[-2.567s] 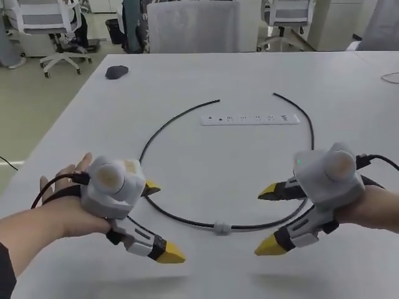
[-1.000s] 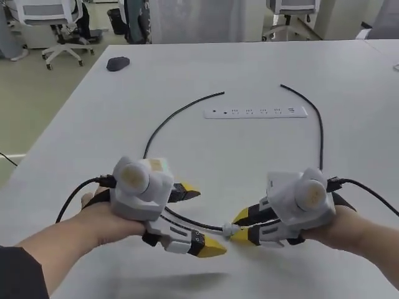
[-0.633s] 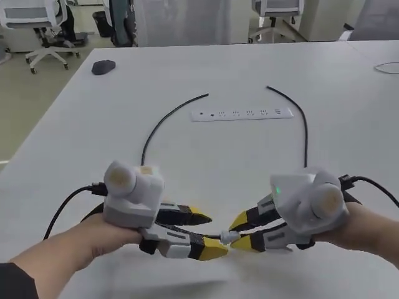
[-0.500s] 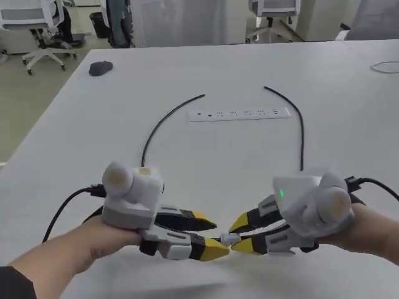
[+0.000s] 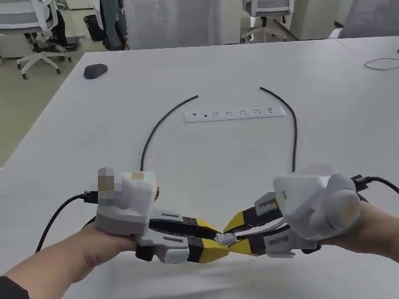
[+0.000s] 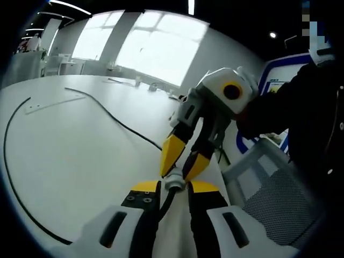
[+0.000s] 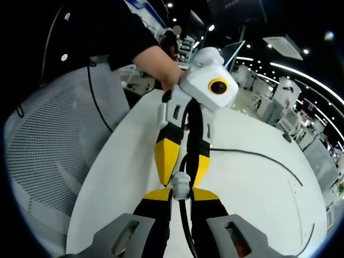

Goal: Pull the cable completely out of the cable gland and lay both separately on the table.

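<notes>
A long black cable (image 5: 151, 132) lies in a wide loop on the white table (image 5: 206, 162). A small white cable gland (image 5: 224, 238) sits on it at the near side. In the head view my left gripper (image 5: 214, 242) and right gripper (image 5: 231, 238) meet tip to tip at the gland. In the left gripper view the cable (image 6: 166, 202) runs between the left gripper's (image 6: 174, 186) jaws, which are shut on it just behind the gland (image 6: 174, 181). In the right gripper view the right gripper (image 7: 183, 194) is closed at the gland (image 7: 181, 185), with cable (image 7: 186, 217) trailing back between its jaws.
A white power strip (image 5: 234, 114) lies inside the cable loop at mid-table. A dark mouse (image 5: 95, 70) rests at the far left, near the table's left edge. A thin light cord (image 5: 380, 62) is at the far right. Office chairs (image 5: 37, 25) stand beyond the table.
Both grippers were open and apart on either side of the gland. They have since closed in from left and right and now meet on the gland and cable.
</notes>
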Available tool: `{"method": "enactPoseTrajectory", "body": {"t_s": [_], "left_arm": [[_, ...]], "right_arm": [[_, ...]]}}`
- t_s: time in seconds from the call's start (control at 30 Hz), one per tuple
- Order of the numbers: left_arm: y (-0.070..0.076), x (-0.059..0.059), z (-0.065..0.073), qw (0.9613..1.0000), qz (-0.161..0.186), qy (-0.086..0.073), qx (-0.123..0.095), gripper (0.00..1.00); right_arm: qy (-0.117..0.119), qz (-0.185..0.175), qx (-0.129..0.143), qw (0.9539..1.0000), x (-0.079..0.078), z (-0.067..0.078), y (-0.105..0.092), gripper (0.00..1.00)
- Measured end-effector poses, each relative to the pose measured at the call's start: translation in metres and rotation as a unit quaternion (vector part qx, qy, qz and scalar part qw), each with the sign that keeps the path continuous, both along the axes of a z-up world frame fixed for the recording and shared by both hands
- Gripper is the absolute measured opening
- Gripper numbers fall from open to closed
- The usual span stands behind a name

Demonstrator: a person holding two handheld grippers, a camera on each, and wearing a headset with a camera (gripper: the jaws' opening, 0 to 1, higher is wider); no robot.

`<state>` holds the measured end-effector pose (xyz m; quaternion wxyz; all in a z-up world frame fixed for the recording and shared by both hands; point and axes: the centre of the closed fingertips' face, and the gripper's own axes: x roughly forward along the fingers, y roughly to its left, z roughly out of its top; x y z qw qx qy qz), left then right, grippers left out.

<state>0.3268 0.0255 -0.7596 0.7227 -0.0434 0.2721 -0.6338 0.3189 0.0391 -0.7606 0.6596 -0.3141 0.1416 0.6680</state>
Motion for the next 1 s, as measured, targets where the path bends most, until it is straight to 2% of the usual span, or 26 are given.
{"method": "enactPoseTrajectory", "body": {"t_s": [0.17, 0.27, 0.37, 0.47, 0.63, 0.73, 0.8, 0.9, 1.0], "left_arm": [[0.001, -0.001, 0.0, 1.0, 0.002, 0.007, -0.002, 0.19], [0.0, -0.003, 0.001, 0.9998, 0.004, 0.02, -0.007, 0.17], [-0.001, -0.004, 0.003, 0.9995, 0.004, 0.027, -0.013, 0.16], [-0.002, -0.004, 0.005, 0.9995, 0.007, 0.025, -0.02, 0.16], [-0.004, -0.004, 0.007, 0.9997, 0.006, 0.008, -0.021, 0.16], [-0.004, -0.004, 0.008, 0.9998, 0.005, 0.006, -0.019, 0.15], [-0.004, -0.005, 0.009, 0.9999, 0.004, -0.001, -0.017, 0.15], [-0.004, -0.007, 0.009, 0.9999, -0.003, -0.011, -0.012, 0.15], [-0.003, -0.007, 0.01, 0.9993, -0.011, -0.035, -0.005, 0.15]], "right_arm": [[-0.001, 0.002, -0.003, 1.0, -0.002, -0.001, -0.003, 0.07], [-0.001, 0.002, -0.003, 1.0, -0.003, 0.0, -0.003, 0.07], [-0.002, 0.003, -0.002, 1.0, -0.003, 0.0, -0.003, 0.07], [0.001, -0.001, 0.001, 1.0, -0.003, 0.002, -0.004, 0.07], [0.009, -0.007, 0.006, 0.9999, -0.003, 0.003, -0.005, 0.07], [0.011, -0.009, 0.008, 0.9999, -0.003, 0.003, -0.005, 0.07], [0.014, -0.012, 0.01, 0.9998, -0.003, 0.004, -0.005, 0.08], [0.037, -0.023, 0.014, 0.9989, -0.005, 0.005, -0.004, 0.08], [0.067, -0.039, 0.02, 0.9968, -0.004, 0.007, -0.006, 0.09]]}}
